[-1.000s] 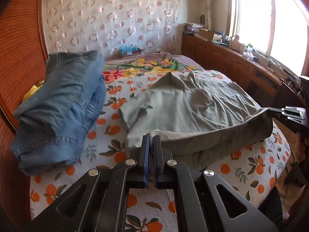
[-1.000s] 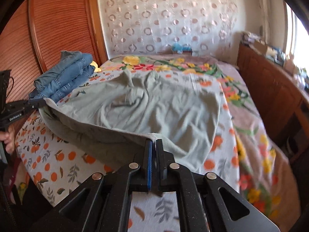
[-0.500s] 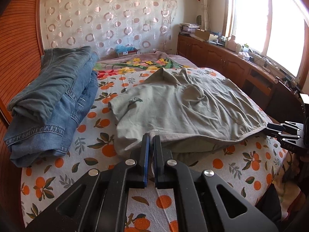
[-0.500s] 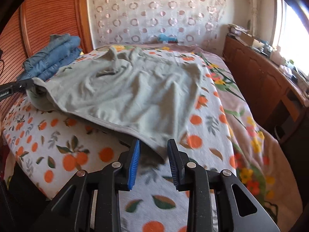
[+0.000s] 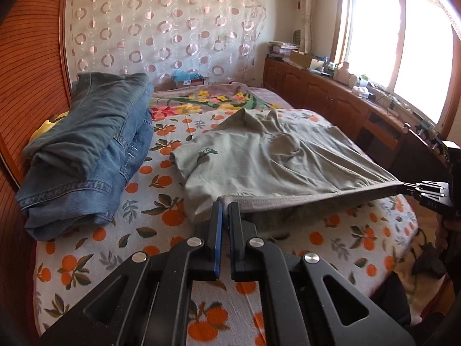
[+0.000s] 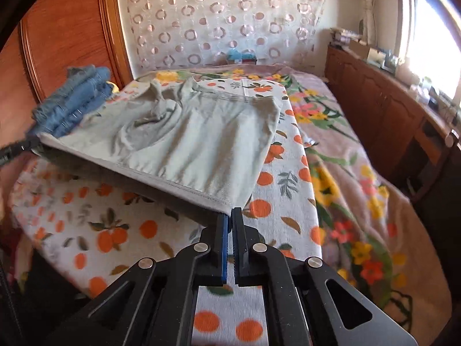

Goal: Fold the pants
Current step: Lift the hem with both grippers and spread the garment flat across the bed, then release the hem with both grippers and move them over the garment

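Note:
Grey-green pants (image 5: 268,161) lie partly folded on the orange-print bed sheet (image 5: 144,225); they also show in the right wrist view (image 6: 184,138). My left gripper (image 5: 225,205) is shut on one corner of the pants' near hem. My right gripper (image 6: 230,212) is shut on the other corner, and it shows at the right edge of the left wrist view (image 5: 426,191). The hem is stretched taut between them and lifted a little above the sheet.
A pile of folded blue jeans (image 5: 86,147) lies at the left by the wooden headboard (image 5: 28,66). A floral blanket (image 6: 354,150) covers the right of the bed. A wooden cabinet (image 5: 345,103) with clutter runs under the window.
My right gripper was open half a second ago and has closed on the hem corner. Both grippers have pulled the near hem taut and raised it off the sheet.

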Available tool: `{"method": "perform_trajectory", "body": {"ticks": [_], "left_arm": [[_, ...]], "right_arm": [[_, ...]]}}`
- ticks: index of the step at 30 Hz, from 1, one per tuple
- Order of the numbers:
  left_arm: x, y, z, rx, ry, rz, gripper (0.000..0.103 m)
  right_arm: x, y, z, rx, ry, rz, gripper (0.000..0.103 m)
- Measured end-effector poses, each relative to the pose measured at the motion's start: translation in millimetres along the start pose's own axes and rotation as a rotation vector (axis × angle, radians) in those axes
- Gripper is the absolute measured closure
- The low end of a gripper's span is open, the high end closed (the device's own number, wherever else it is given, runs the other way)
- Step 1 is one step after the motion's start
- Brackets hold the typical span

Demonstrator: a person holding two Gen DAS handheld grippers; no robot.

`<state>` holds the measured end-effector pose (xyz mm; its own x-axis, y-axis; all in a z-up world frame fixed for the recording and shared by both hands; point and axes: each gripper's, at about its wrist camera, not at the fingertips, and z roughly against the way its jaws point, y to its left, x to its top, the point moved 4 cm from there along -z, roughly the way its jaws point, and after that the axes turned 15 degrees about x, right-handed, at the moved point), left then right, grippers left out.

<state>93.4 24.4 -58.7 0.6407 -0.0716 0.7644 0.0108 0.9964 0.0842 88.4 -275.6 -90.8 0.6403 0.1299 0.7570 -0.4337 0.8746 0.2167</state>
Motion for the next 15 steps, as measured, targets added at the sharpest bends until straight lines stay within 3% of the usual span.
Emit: {"method": "perform_trajectory", "body": {"ticks": [7, 15], "left_arm": [[-22, 4, 42, -0.029, -0.011, -0.002, 0.099], [-53, -3, 35, -0.033, 0.053, -0.024, 0.095]], "right_arm": [[-20, 12, 40, 0.075, 0.010, -0.006, 0.101], [-52, 3, 38, 0.118, 0.047, -0.048, 0.100]]}}
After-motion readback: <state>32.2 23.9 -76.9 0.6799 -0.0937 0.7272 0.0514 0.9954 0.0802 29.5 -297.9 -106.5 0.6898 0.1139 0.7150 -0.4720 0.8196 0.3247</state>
